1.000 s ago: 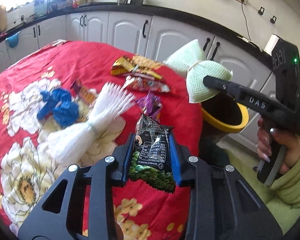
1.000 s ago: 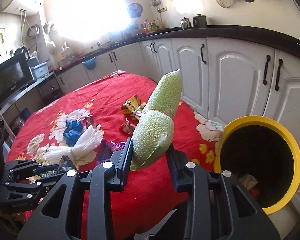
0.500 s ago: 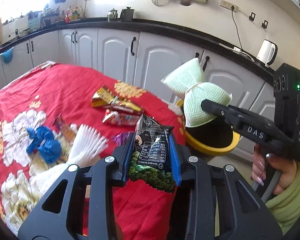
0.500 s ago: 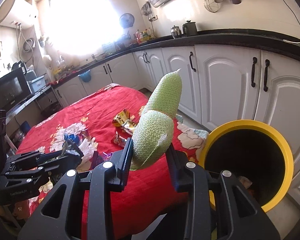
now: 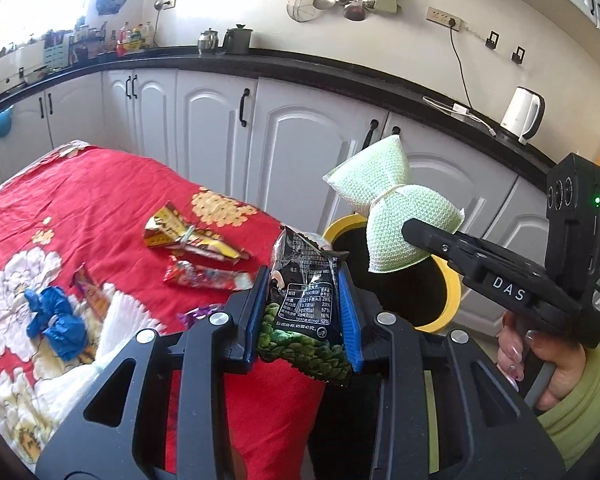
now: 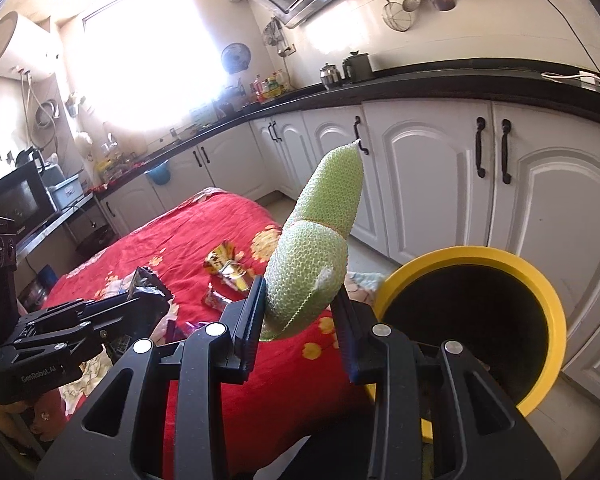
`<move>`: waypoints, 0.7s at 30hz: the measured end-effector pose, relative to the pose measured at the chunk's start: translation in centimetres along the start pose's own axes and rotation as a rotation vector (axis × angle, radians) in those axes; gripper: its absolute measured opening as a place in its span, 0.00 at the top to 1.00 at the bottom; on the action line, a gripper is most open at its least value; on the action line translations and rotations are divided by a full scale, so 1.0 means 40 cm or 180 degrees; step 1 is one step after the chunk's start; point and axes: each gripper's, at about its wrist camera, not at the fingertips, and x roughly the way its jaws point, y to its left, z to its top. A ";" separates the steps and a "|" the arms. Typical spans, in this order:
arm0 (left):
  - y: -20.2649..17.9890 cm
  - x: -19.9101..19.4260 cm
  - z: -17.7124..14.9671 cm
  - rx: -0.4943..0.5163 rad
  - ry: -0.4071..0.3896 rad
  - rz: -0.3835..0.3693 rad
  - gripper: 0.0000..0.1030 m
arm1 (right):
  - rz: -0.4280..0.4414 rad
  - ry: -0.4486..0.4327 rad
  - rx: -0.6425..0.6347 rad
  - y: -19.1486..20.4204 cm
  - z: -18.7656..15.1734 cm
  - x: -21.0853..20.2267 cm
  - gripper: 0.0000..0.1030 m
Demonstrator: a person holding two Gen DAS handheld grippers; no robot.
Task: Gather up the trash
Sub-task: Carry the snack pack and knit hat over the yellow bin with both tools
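Both claws are loaded and held up near the yellow-rimmed bin (image 6: 476,320), which stands on the floor just off the table's (image 5: 100,208) end, by the white cabinets. The left claw (image 5: 304,312) is closed narrowly on a black snack packet (image 5: 304,292), pinched across its middle between the blue pads, the printed end upright. The right claw (image 6: 300,320) is clamped partway on a green mesh sponge (image 6: 316,248) tied at its waist; only the lower lobe is gripped, the upper lobe stands free.

The step in hand appears to be the drop. For a clean one, each claw should be carried right over the dark mouth before anything is let go, since the packet is light and could flutter onto the rim or floor. The sponge, seen from the left view just above the bin, looks closer to release. The claws are best kept apart so they are not knocked together.

A yellow wrapper (image 5: 188,236), a red wrapper (image 5: 204,278) and a blue wad (image 5: 56,320) are left on the table near its end.
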 end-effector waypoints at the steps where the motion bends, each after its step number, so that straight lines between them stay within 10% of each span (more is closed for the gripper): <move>1: -0.006 0.006 0.004 0.0000 0.0001 -0.0013 0.75 | -0.0011 -0.0004 0.0007 -0.008 0.001 -0.002 0.70; 21: -0.103 0.095 0.061 0.0103 -0.0003 -0.0221 0.75 | -0.0253 -0.0080 0.0176 -0.138 0.014 -0.051 0.70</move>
